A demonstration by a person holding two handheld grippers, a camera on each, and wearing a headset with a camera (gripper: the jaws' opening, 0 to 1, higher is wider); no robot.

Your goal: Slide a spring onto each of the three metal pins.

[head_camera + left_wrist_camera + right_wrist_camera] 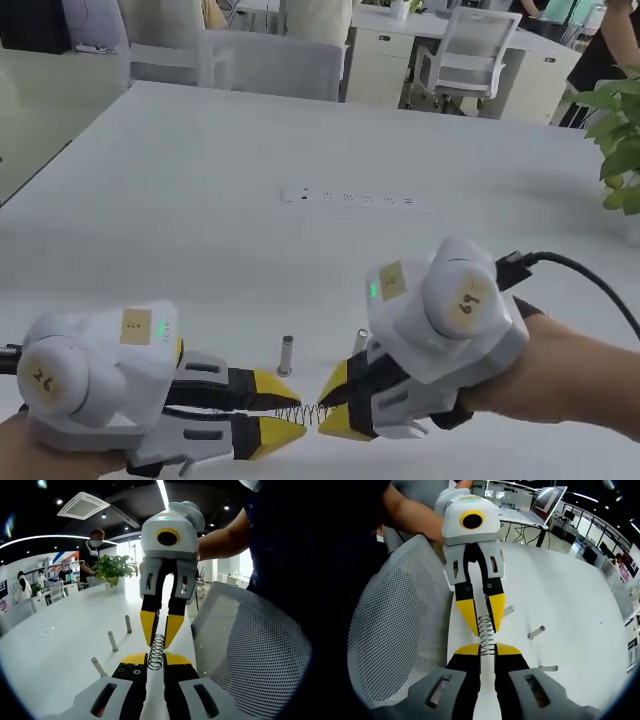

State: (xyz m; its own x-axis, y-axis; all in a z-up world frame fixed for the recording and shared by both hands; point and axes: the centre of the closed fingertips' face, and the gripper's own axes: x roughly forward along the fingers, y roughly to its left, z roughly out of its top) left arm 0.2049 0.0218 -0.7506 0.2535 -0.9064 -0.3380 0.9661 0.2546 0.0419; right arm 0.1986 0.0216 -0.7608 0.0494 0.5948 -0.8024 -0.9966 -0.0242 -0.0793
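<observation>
In the head view the right gripper (pixel 330 402) covers the lower part of one pin (pixel 361 339), so its base is hidden. Both ends of the spring (pixel 300 411) disappear between the jaws of the two grippers. The near edge cuts off the left gripper (pixel 292 412). The socket strip (pixel 346 197) on the far side of the table (pixel 200 200) is too small to read. The right edge cuts off the plant (pixel 618 140).

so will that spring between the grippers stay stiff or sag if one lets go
Likely sags some: the spring is a thin open coil bridging left gripper and right gripper. So little wire, probably very light. Round, so may roll on the table.
</observation>
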